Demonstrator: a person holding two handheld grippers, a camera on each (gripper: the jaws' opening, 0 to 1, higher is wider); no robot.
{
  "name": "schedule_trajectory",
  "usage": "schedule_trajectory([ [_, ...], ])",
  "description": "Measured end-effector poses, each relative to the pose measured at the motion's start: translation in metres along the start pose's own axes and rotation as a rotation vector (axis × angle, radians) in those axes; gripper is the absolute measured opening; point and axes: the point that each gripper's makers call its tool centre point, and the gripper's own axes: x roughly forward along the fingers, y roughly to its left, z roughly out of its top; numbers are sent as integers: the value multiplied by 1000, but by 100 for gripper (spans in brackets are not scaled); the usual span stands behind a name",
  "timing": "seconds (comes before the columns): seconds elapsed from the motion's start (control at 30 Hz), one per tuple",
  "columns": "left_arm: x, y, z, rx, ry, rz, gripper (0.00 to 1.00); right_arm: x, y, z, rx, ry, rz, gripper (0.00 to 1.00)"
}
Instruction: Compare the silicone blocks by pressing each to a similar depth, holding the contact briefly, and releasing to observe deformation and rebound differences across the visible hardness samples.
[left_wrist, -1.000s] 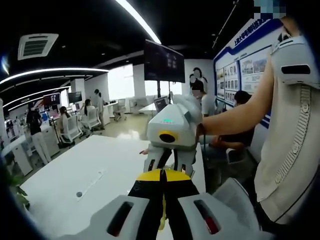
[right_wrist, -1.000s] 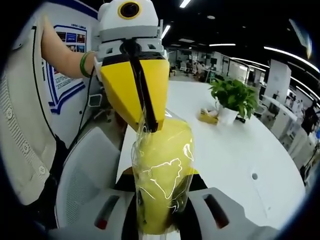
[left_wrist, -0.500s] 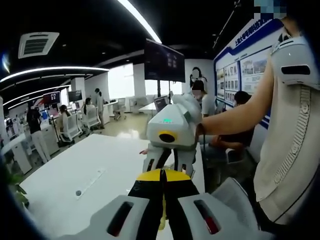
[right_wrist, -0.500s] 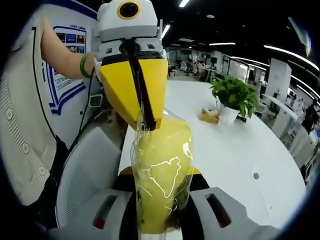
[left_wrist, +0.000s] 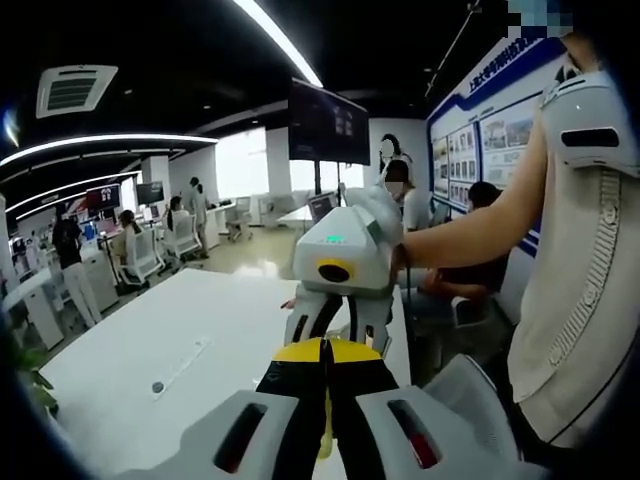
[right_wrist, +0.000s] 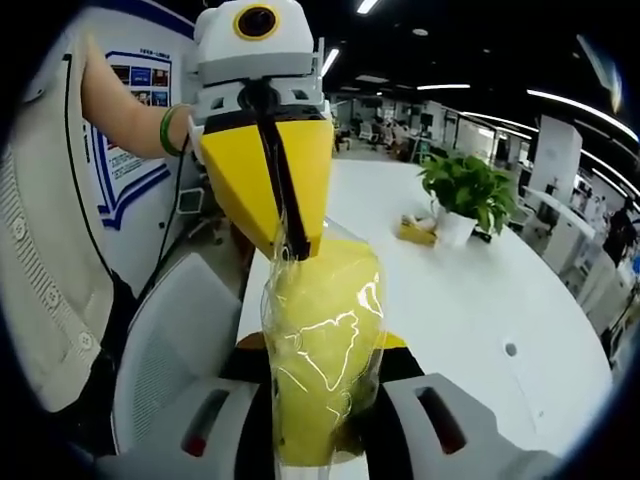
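One yellow silicone block (right_wrist: 322, 350), film-wrapped, is clamped between the right gripper (right_wrist: 322, 440) jaws above the bench (right_wrist: 470, 300) near edge. The left gripper (right_wrist: 285, 245), jaws together, pinches the wrap top. One potted plant (right_wrist: 465, 195) stands farther along the bench, open surface around it.

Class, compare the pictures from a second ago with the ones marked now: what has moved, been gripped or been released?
Almost nothing. The right gripper keeps the wrapped yellow block between its fingers, and the left gripper still pinches the wrap's top edge. The block's outline barely shifts. The table and potted plant stay as they were.
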Motion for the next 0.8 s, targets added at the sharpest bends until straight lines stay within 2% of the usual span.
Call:
schedule_trajectory([
  [0.43,-1,3,-9,-47,13,9,0,2,-1,-3,7,11,-6,28],
  [0.8,-6,13,-20,-67,36,30,0,3,-1,-9,-27,12,-46,40],
])
